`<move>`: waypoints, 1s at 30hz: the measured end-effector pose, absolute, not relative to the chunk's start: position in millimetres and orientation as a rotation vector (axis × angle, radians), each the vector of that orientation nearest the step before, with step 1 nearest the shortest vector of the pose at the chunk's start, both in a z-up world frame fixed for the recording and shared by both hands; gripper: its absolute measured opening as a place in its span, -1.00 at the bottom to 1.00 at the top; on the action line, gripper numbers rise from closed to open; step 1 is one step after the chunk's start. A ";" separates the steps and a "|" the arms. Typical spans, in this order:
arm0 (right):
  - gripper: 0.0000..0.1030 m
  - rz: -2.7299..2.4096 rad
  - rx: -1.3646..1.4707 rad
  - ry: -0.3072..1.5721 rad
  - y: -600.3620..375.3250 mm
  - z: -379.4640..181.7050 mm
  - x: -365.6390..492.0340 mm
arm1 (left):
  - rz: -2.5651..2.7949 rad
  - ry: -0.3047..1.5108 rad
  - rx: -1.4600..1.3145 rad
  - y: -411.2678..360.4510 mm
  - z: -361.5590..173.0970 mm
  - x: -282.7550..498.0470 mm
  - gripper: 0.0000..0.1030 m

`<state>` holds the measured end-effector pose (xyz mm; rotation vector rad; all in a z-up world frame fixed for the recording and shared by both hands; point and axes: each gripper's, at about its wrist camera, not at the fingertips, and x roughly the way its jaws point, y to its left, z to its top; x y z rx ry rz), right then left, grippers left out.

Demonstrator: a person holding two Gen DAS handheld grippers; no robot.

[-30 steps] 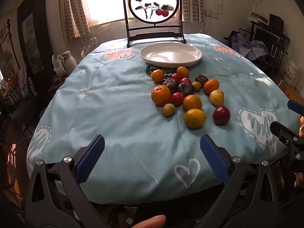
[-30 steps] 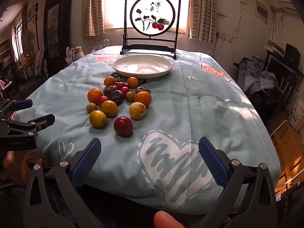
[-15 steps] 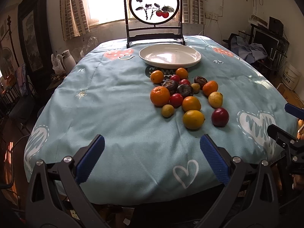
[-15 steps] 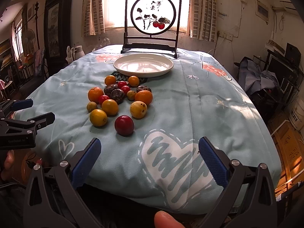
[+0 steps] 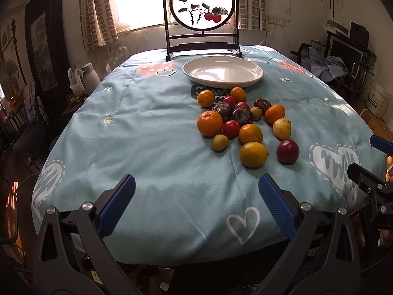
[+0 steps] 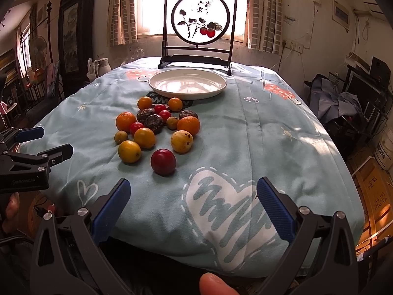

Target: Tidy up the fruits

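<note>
A table under a pale blue cloth [image 5: 147, 132] fills both views; at its far middle sits a white plate [image 5: 222, 71], bare, in front of a framed painted screen [image 5: 201, 14]; just near of the plate lies a loose cluster of fruits [image 5: 243, 125], none yet on the plate. The big orange [image 5: 210, 123] at the cluster's left looks firm and fairly heavy, best pinched across its widest part; the yellow lemon [image 5: 253, 154] and dark red plum [image 6: 163, 161] at the near edge are smooth, likely to roll or slip; the wrinkled dark fruits [image 5: 242, 116] seem softer, wanting a gentle squeeze. The left gripper [image 5: 196, 209] and right gripper [image 6: 194, 209] both hang spread wide, holding nothing, at the near table edge.
</note>
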<state>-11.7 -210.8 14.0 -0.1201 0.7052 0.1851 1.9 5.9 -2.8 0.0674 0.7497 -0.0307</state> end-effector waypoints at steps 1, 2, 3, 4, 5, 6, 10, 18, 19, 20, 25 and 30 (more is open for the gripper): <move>0.97 0.185 -0.120 0.705 -210.7 13.7 -11.8 | -0.031 0.751 0.068 5.9 -2.9 1.8 0.96; 0.97 0.185 -0.120 0.705 -210.9 13.9 -11.9 | -0.030 0.752 0.069 5.9 -2.9 1.6 0.96; 0.97 0.186 -0.120 0.705 -210.9 14.0 -12.0 | -0.030 0.752 0.070 6.0 -2.8 1.4 0.96; 0.97 0.186 -0.120 0.705 -210.6 13.8 -12.0 | -0.030 0.752 0.070 6.1 -2.7 1.2 0.96; 0.97 0.185 -0.120 0.705 -210.7 14.1 -12.1 | -0.030 0.752 0.069 6.2 -2.4 0.9 0.96; 0.97 0.185 -0.120 0.704 -210.6 14.2 -12.2 | -0.030 0.751 0.069 6.4 -2.1 0.6 0.96; 0.97 0.183 -0.119 0.706 -210.3 13.7 -12.2 | -0.029 0.750 0.068 6.9 -3.0 1.1 0.96; 0.97 0.184 -0.121 0.706 -210.3 14.2 -12.4 | -0.026 0.751 0.071 7.2 -3.6 1.3 0.96; 0.97 0.185 -0.120 0.705 -210.3 14.1 -12.5 | -0.026 0.751 0.071 7.4 -3.8 1.2 0.96; 0.97 0.185 -0.121 0.705 -210.3 14.1 -12.4 | -0.025 0.751 0.072 7.5 -4.1 1.2 0.96; 0.97 0.184 -0.121 0.705 -209.9 13.9 -12.3 | -0.022 0.757 0.072 7.7 -4.7 2.1 0.96; 0.97 0.185 -0.121 0.706 -209.9 14.0 -12.4 | -0.020 0.758 0.072 8.2 -4.8 2.2 0.96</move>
